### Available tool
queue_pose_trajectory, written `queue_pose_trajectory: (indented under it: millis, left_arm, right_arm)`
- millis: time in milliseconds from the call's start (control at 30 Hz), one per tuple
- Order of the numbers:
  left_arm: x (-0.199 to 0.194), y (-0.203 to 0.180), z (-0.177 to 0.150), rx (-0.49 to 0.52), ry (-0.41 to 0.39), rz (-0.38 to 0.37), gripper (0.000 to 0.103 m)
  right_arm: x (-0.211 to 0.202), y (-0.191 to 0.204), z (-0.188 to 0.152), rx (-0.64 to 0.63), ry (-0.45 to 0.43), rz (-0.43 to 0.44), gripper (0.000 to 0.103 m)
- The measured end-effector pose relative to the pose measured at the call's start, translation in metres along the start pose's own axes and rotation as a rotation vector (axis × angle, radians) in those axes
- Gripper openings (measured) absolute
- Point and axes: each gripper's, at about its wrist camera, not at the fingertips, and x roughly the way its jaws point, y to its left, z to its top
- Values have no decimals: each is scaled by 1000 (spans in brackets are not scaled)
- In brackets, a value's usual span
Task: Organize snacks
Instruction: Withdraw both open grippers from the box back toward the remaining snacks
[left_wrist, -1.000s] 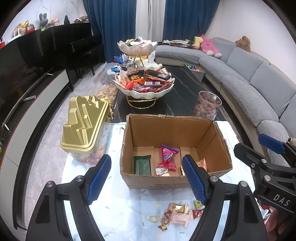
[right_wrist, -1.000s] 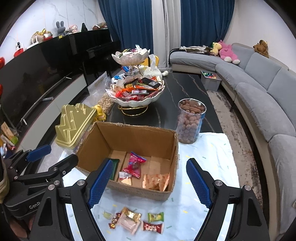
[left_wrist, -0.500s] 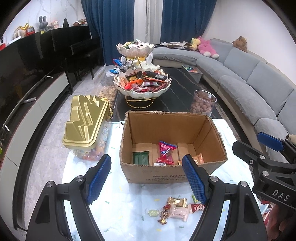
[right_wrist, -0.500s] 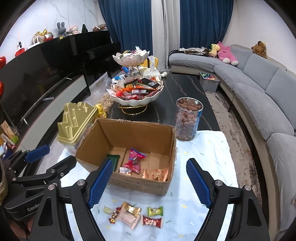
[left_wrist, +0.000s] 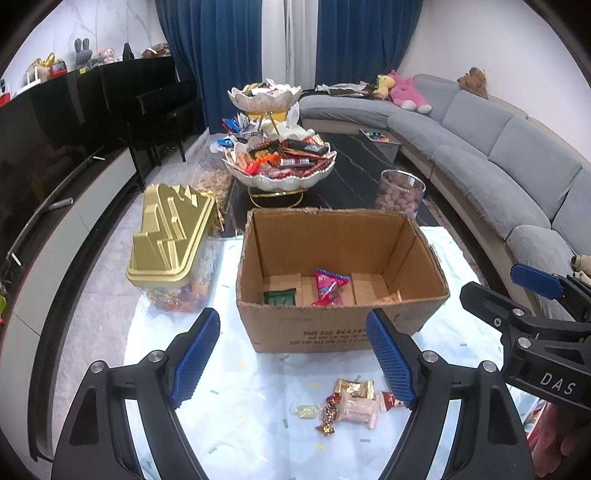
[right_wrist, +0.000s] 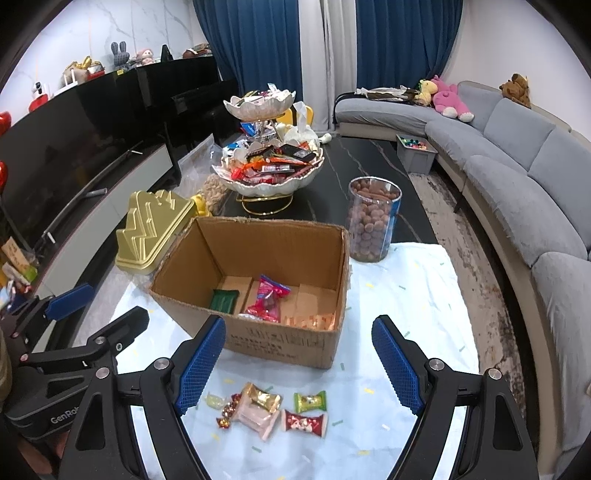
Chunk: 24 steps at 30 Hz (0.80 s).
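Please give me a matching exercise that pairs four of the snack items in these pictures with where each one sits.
Things:
1. green packet
2. gold-wrapped candy
3. clear jar of brown balls
4. gold lid

Places:
A. on the pale cloth in front of the cardboard box
B. on the bin of sweets left of the box
C. inside the box, at its left end
D. behind the box's right corner

Pairs: 1-C, 2-A, 3-D, 4-B
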Motion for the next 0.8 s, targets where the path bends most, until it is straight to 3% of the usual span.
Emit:
queue_pose_trajectory:
  millis: [800]
  left_arm:
    - [12,-10,-52,41,42,-7,81]
  right_arm:
    - [11,-7,-41,6,59,-13,82]
